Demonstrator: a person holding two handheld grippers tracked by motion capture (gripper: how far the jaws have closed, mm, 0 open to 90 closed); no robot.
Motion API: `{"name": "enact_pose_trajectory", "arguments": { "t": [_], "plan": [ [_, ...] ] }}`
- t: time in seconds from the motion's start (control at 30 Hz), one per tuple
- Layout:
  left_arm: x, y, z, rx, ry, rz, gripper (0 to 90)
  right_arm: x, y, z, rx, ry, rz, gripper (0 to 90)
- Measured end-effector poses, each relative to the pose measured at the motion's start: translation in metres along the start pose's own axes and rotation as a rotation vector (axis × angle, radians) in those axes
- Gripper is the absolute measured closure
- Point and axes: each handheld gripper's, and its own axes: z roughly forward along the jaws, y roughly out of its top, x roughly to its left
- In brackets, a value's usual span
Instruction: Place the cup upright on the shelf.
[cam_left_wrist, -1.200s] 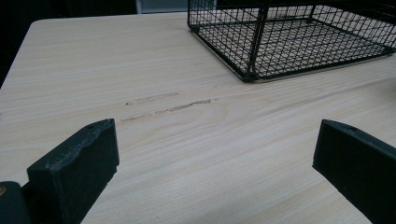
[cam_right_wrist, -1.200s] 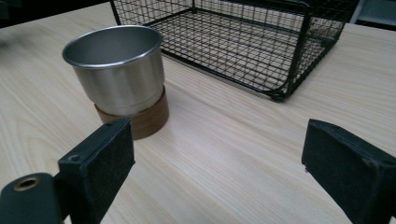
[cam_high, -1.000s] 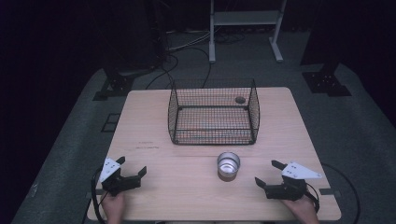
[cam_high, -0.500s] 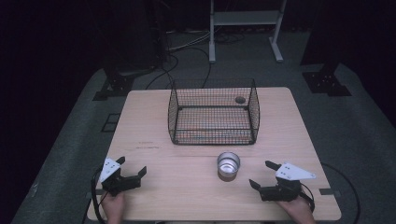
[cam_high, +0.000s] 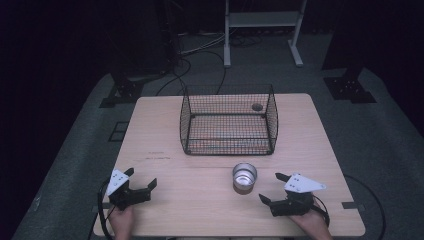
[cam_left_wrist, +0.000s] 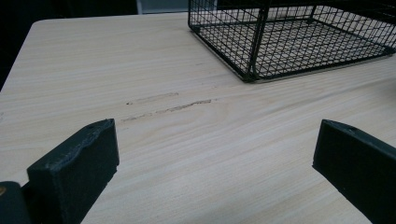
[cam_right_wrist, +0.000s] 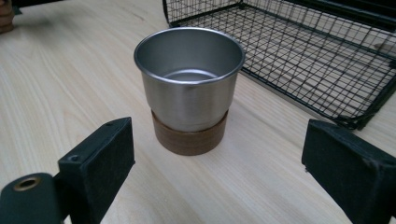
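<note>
One steel cup (cam_right_wrist: 189, 88) on wooden base, upright near table (cam_high: 200, 200) front edge, just ahead of right gripper (cam_high: 276, 188); jaws wide apart, holding nothing.

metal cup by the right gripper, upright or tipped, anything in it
Upright and empty: the metal cup stands mouth up on its brown base, and its bare shiny bottom shows inside.

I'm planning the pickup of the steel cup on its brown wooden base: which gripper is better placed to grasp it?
Right. The right gripper sits just beside the shiny steel cup with the brown wooden base, open jaws aimed at it. The left gripper rests at the light wooden table's far left, facing bare wood.
</note>
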Motion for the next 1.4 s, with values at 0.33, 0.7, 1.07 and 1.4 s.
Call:
{"name": "enact_pose_trajectory", "arguments": {
  "t": [0.33, 0.7, 1.07, 1.4],
  "plan": [
    [-0.001, 0.0, 0.0, -0.001, -0.001, 0.005, 0.0, 0.002, 0.003, 0.009, 0.026, 0.013, 0.005, 8.5],
    [0.0, 0.0, -0.001, -0.004, -0.002, 0.003, 0.0, 0.005, 0.007, 0.026, 0.059, 0.056, 0.02, 8.2],
    [0.0, 0.0, -0.001, -0.006, 0.0, -0.001, 0.0, 0.003, 0.015, 0.045, 0.099, 0.064, 0.029, 3.0],
    [-0.001, 0.0, -0.001, -0.006, -0.001, 0.003, 0.0, 0.004, 0.02, 0.061, 0.125, 0.044, 0.015, 2.8]
  ]
}}
